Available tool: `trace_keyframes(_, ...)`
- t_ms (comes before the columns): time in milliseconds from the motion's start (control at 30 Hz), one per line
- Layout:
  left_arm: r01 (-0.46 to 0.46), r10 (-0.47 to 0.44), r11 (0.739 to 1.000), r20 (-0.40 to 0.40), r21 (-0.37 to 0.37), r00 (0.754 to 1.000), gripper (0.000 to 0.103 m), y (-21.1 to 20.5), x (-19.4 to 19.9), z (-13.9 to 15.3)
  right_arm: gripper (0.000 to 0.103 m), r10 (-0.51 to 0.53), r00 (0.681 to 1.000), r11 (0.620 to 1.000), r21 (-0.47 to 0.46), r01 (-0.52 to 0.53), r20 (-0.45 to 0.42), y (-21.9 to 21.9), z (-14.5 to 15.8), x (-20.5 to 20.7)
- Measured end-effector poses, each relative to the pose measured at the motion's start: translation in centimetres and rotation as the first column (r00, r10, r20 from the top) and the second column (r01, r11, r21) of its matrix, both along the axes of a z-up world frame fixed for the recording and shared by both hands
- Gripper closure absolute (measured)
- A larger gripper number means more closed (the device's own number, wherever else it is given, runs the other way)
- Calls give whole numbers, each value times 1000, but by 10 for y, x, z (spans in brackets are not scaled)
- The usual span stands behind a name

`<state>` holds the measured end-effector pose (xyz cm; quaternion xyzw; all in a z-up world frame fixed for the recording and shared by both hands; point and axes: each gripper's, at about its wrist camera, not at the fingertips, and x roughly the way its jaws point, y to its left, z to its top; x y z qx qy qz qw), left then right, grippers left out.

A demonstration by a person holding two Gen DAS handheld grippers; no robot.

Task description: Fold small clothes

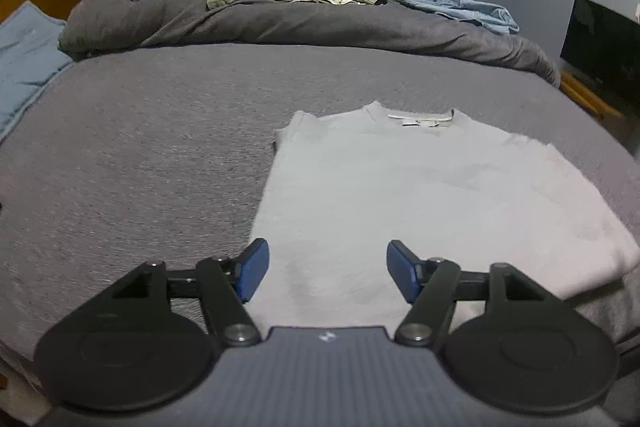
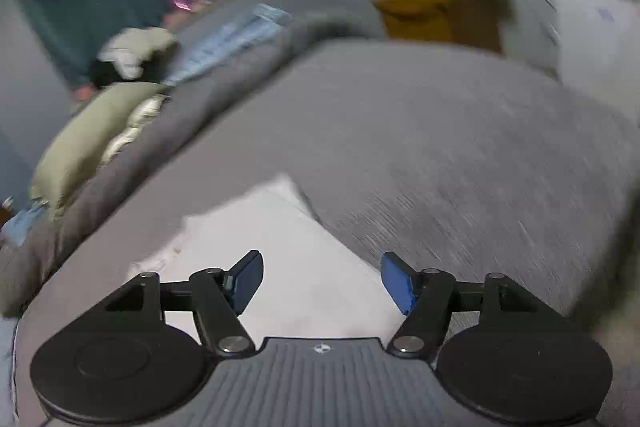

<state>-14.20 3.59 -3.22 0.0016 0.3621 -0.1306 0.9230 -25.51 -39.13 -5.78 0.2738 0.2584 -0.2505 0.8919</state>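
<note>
pale grey knit top (image 1: 400,195), folded flat on grey bed sheet (image 1: 140,147), collar away. left gripper (image 1: 328,273) and right gripper (image 2: 322,281) gape empty above it, likely released.

Right gripper (image 2: 322,281) hangs open above folded white garment (image 2: 288,267) on bed (image 2: 460,147).
</note>
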Motion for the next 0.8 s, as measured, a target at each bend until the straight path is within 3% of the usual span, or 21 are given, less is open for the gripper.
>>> trace_keyframes(167,32,-32,999,5,3,999,36,-11,45,-9,32,99,994,973,-206,-107,-49,19,-10,18)
trace_keyframes(300,15,-16,1000,12,14,1000,31,-22,87,-21,32,131,988,946,-287,-149,-81,15,-25,39)
trace_keyframes(533,11,-11,999,-12,34,1000,31,-50,165,-57,32,151,983,941,-290,-176,-106,-14,-54,84)
trace_keyframes(800,25,-21,992,-35,124,999,27,-58,214,-106,30,151,974,956,-225,-187,-169,-42,-105,127)
